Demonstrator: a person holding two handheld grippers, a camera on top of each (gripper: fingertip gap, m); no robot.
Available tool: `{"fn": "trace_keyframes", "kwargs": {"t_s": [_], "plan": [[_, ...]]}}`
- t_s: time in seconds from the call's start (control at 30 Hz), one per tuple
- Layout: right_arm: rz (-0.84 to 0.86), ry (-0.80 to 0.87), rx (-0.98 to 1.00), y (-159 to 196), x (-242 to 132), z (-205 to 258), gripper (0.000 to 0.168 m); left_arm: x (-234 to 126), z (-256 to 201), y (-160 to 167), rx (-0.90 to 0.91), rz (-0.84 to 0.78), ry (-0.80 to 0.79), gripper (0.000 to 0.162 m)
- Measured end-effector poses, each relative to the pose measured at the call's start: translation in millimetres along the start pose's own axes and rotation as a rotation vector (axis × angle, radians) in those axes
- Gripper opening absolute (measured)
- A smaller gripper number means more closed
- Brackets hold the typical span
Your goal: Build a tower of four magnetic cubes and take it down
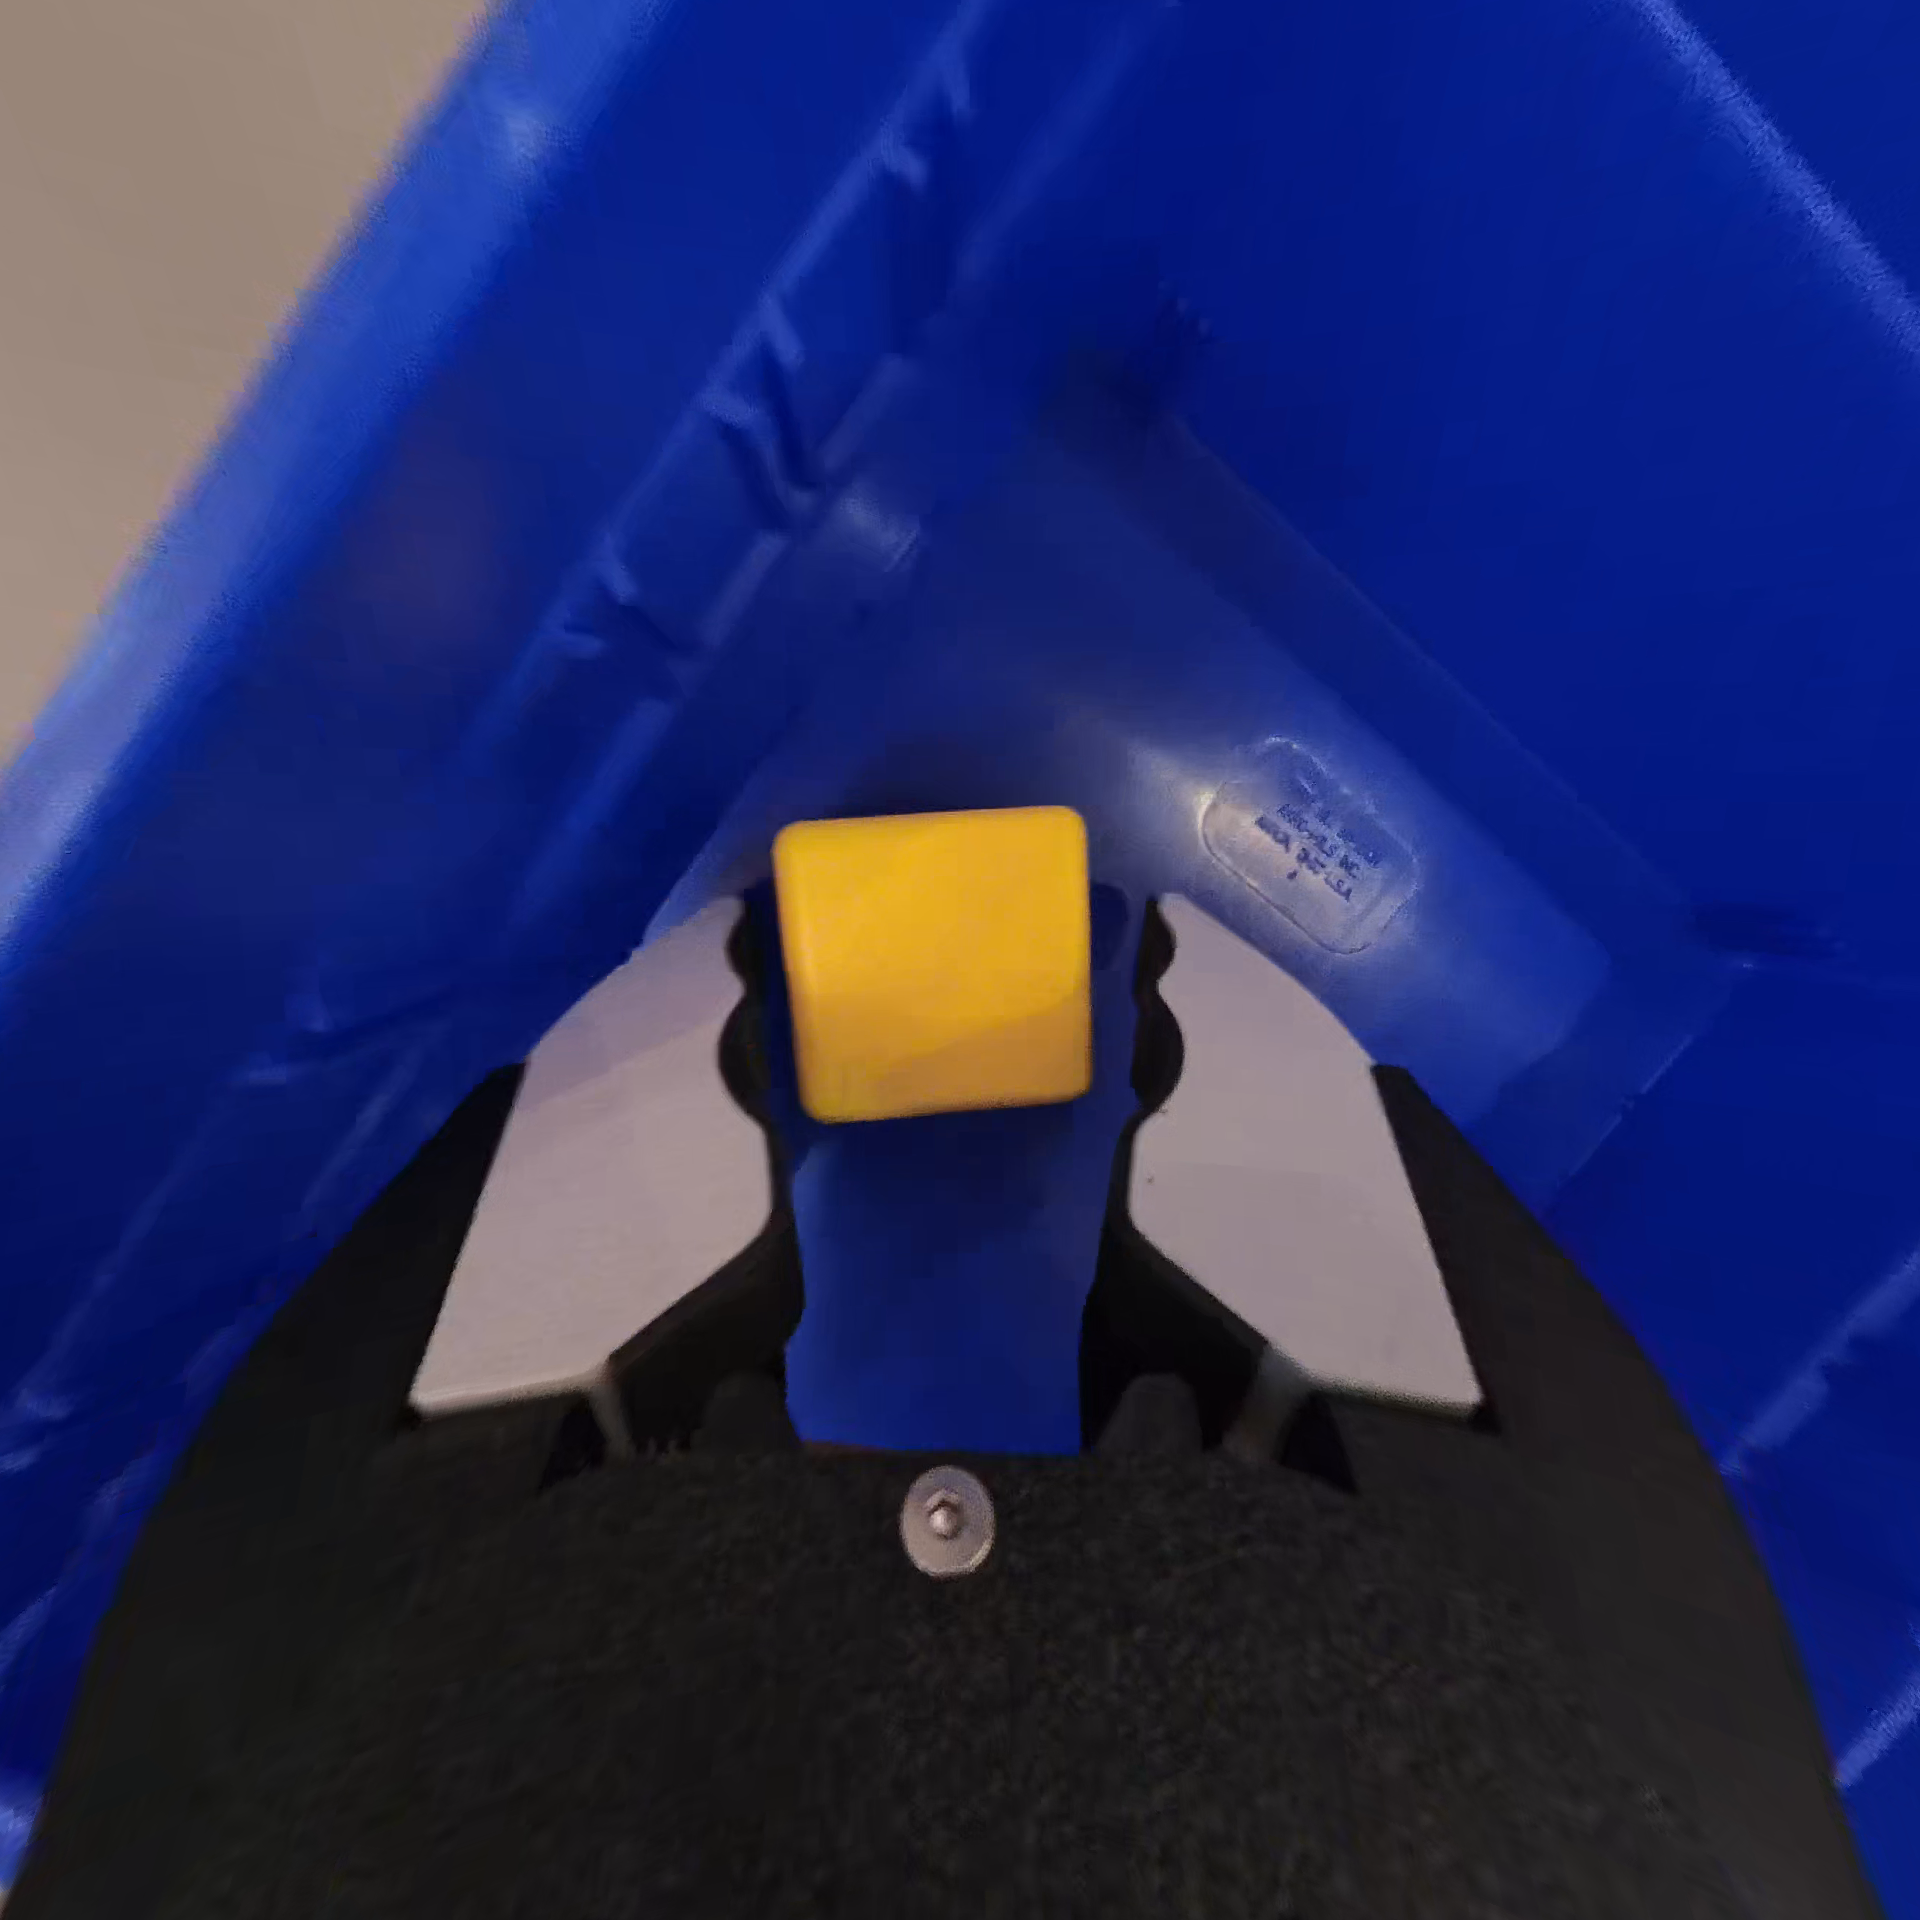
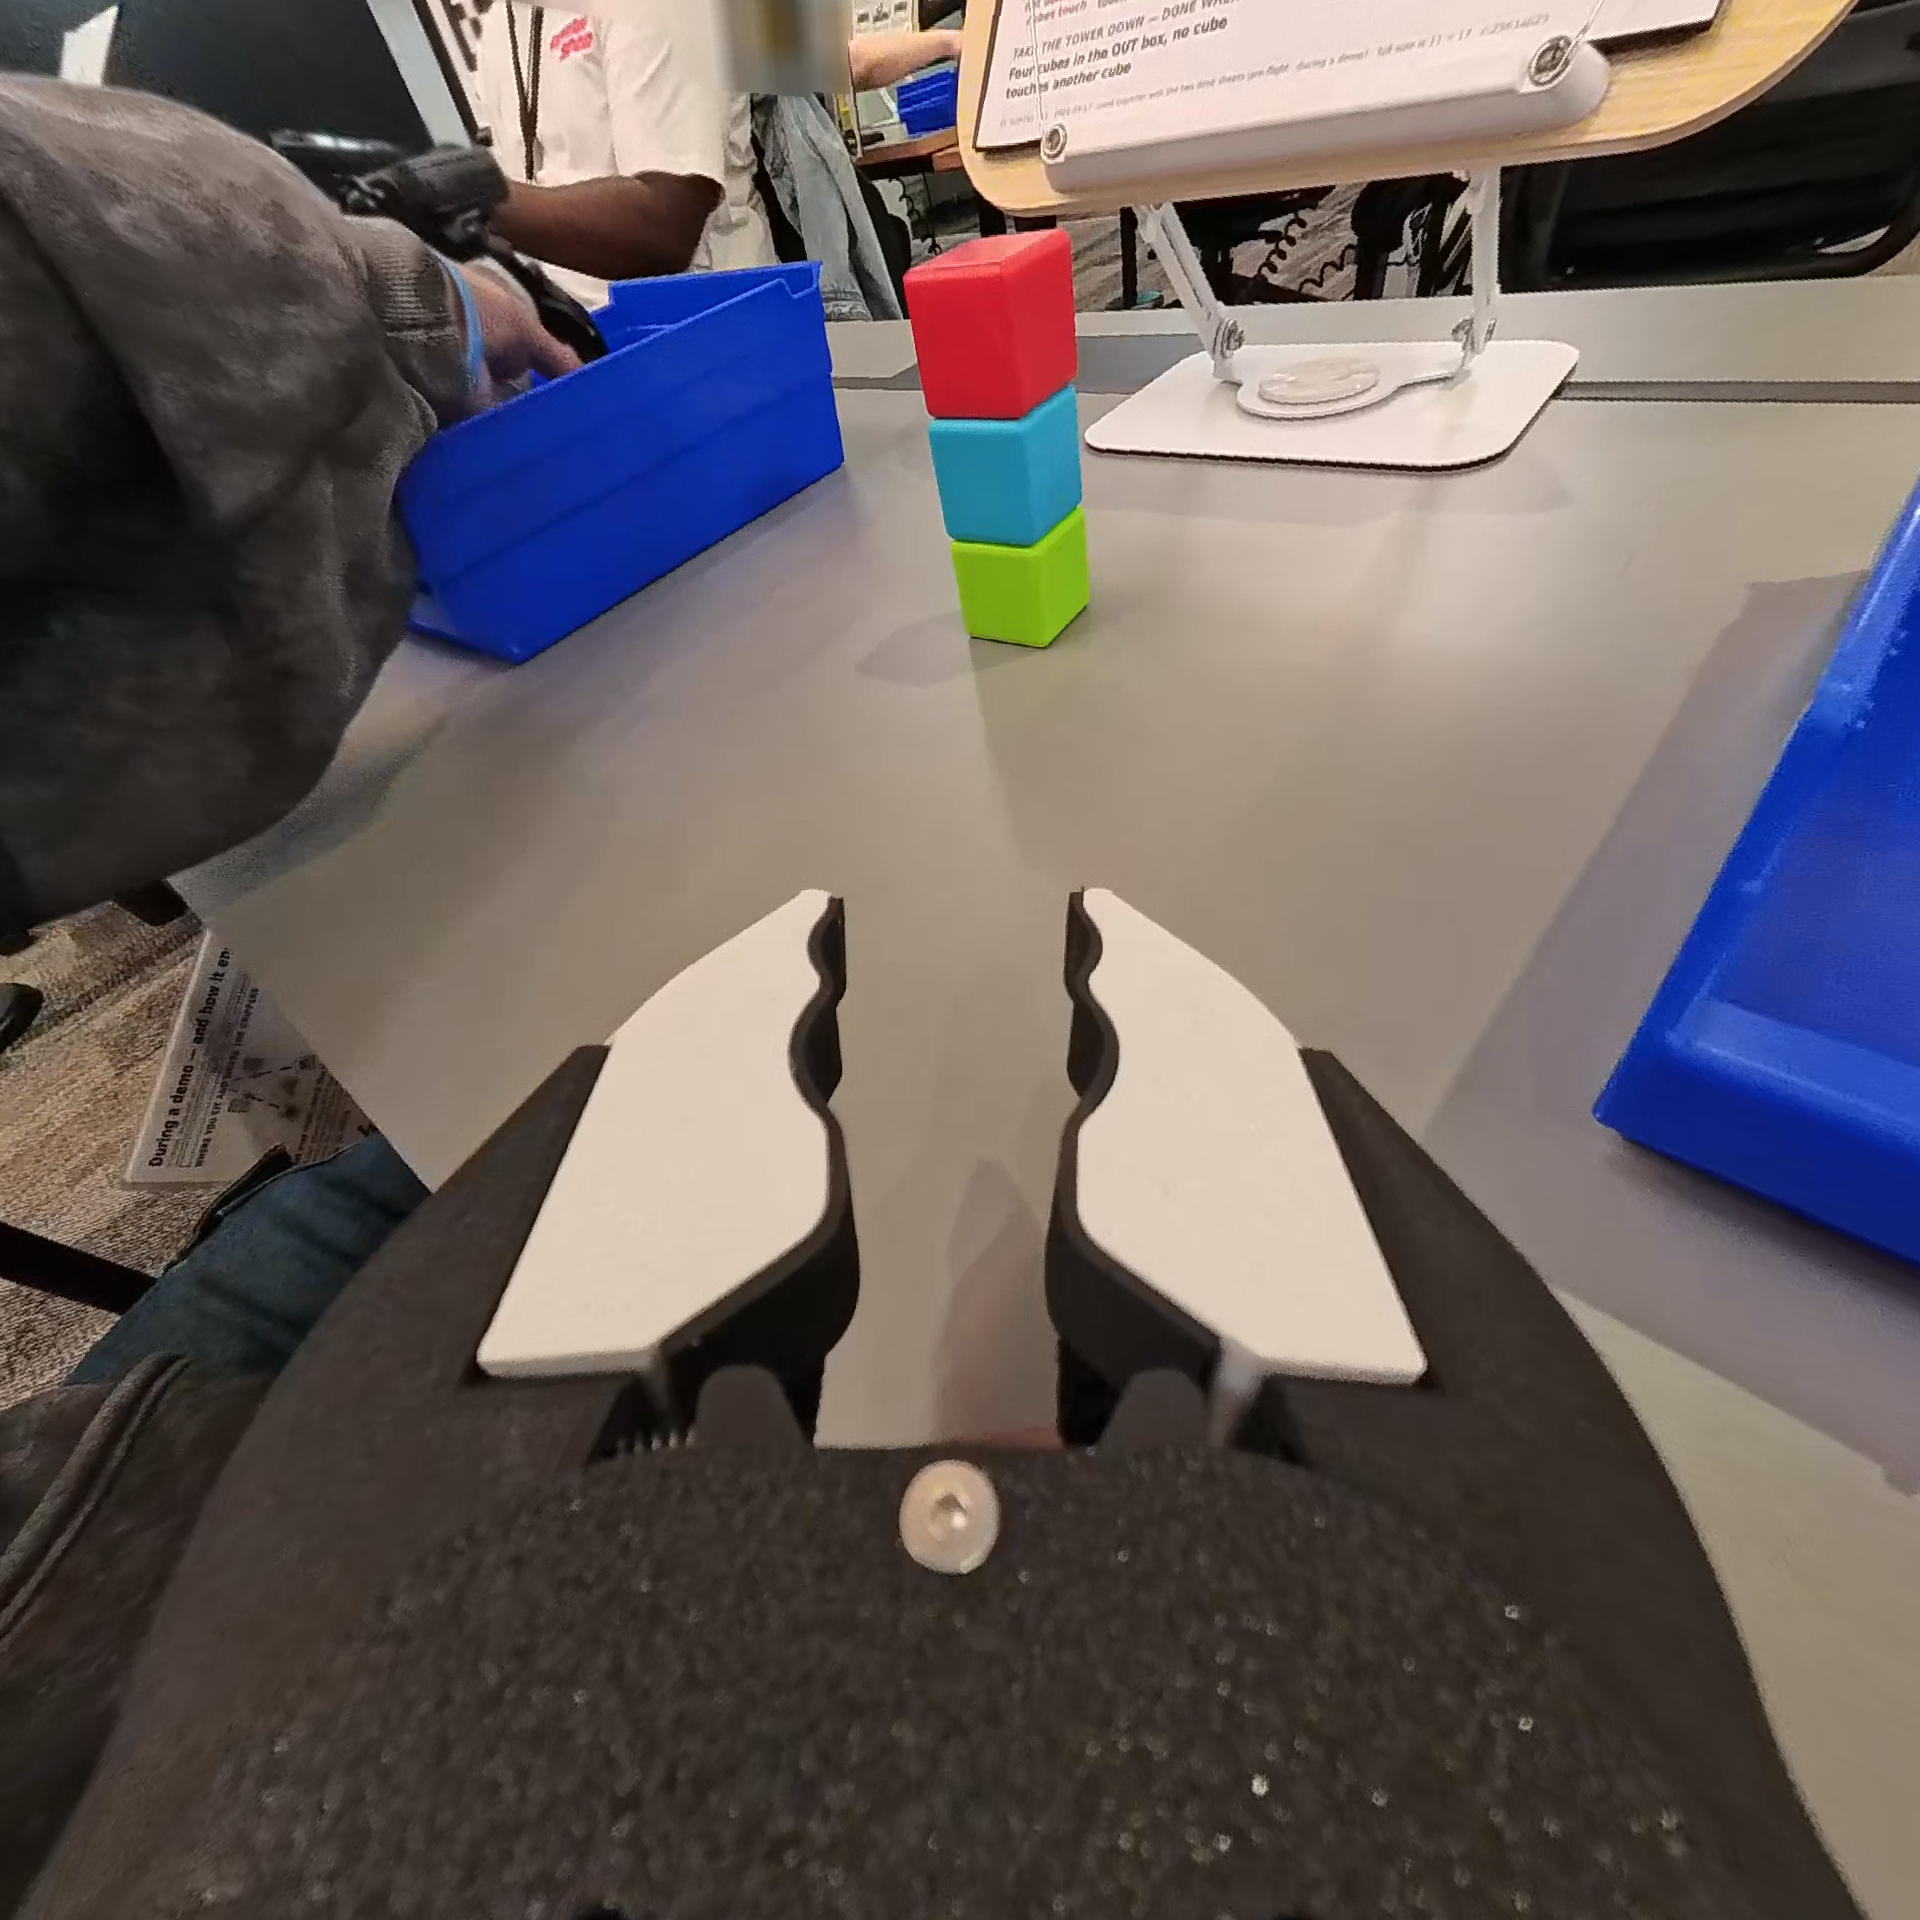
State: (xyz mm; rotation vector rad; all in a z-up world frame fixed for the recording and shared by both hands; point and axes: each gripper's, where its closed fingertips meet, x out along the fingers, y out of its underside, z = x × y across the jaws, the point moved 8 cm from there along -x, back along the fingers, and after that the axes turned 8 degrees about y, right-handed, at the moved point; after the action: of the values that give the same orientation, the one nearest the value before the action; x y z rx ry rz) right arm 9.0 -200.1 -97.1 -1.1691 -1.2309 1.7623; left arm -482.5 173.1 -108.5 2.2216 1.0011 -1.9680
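Left wrist view: left gripper (image 1: pixel 940 935) inside a blue plastic bin (image 1: pixel 1351 416), its jaws apart around a yellow cube (image 1: pixel 932 961), with a small gap on the right. Right gripper (image 2: pixel 954 925) hovers over the grey table (image 2: pixel 1247 779) with its jaws apart and empty, facing a red-blue-green cube tower (image 2: pixel 1006 436).

Left gripper (image 1: pixel 935 925): coarse black foam-textured body w/ a silver hex-socket screw (image 1: pixel 947 1523) at centre, and two flat pale-grey fingers (image 1: pixel 582 1153) lined w/ wavy black rubber pads. Right gripper (image 2: pixel 954 914): same build, black speckled body, silver screw (image 2: pixel 949 1517), whitish finger plates (image 2: pixel 1226 1143) w/ scalloped black inner edges. Person wears a mottled grey fabric sleeve (image 2: pixel 177 468), blue wristband (image 2: pixel 473 332) at cuff, dark blue jeans (image 2: pixel 249 1247).
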Motion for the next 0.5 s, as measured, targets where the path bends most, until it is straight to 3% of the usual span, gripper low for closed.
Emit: {"fn": "trace_keyframes", "kwargs": {"t_s": [0.03,0.17,0.27,0.37,0.5], "plan": [[0.001,0.0,0.003,0,0,0,0.04,2,-2,1,0.022,0.0,0.004,0.055],[-0.005,-0.002,0.01,0,-1,-1,0.04,-4,-11,-2,0.137,-0.032,0.0,0.054],[-0.007,-0.003,0.012,0,-1,-1,0.04,-26,-33,-13,0.294,-0.079,0.09,0.054],[-0.006,-0.002,0.009,0,-2,-1,0.04,-66,-65,-20,0.555,-0.162,0.237,0.054],[-0.003,0.003,-0.003,1,-2,0,0.04,-123,-121,-3,0.957,-0.164,0.507,0.054]]}}
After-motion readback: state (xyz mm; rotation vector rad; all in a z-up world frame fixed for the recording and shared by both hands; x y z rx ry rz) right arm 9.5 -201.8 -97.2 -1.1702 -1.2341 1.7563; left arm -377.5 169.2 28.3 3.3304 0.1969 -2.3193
